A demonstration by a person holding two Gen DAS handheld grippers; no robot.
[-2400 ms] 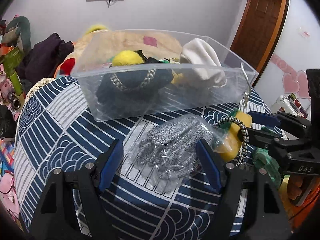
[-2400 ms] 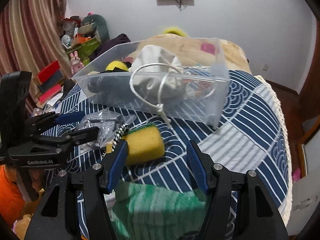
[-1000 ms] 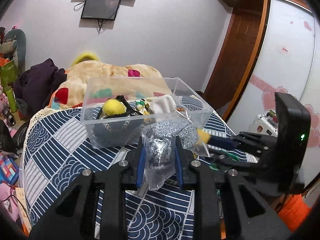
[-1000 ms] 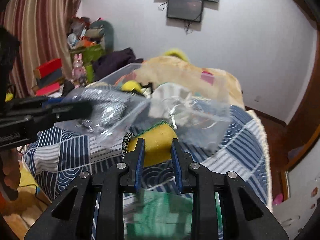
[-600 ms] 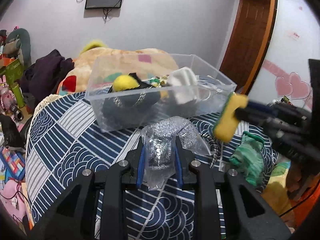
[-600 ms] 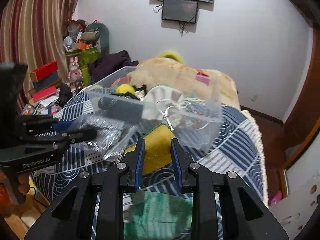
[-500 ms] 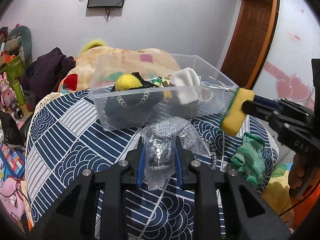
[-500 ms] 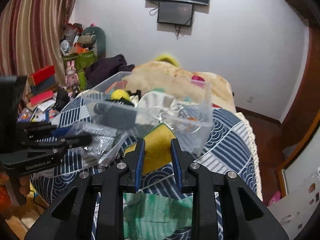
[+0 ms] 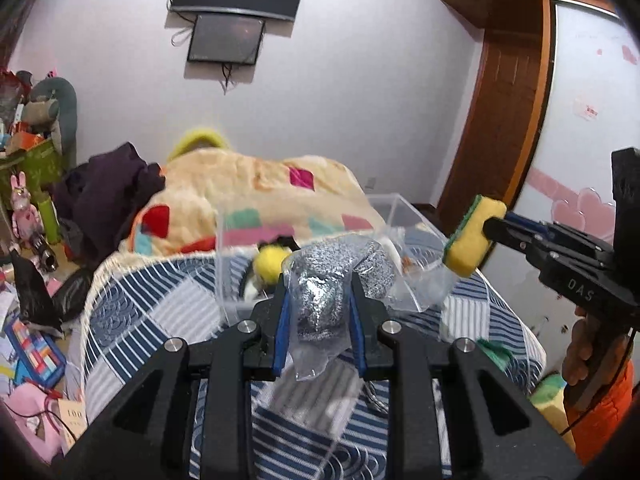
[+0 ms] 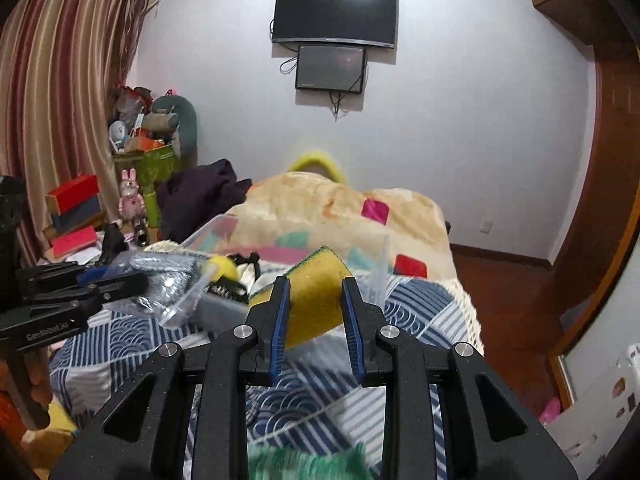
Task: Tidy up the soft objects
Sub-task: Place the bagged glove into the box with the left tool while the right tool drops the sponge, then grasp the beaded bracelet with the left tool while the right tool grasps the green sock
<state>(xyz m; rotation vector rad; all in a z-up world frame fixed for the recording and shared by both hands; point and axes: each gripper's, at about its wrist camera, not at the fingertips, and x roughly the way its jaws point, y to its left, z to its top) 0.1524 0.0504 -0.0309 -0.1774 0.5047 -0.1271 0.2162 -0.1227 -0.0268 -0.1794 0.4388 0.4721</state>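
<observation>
- White bedroom walls close the background, with a dark screen (image 10: 335, 14) mounted high and a wooden door (image 9: 506, 120) at the right.
- Below them a bed (image 9: 132, 312) carries a blue-and-white patterned cover, with a beige patchwork blanket (image 9: 256, 184) heaped at its far end.
- On the cover stands a clear plastic bin (image 9: 404, 216), holding a yellow ball (image 9: 270, 262) and other soft things that are too blurred to name.
- Left gripper (image 9: 319, 312): its jaws are clenched on a bagged silver scourer (image 9: 320, 292), raised just in front of the bin.
- Right gripper (image 10: 315, 312): its jaws grasp a yellow sponge (image 10: 316, 292) with a green scrub face, held in the air near the bin's right end.
- Green knitted cloth (image 10: 304, 464) lies on the cover under the right gripper.
</observation>
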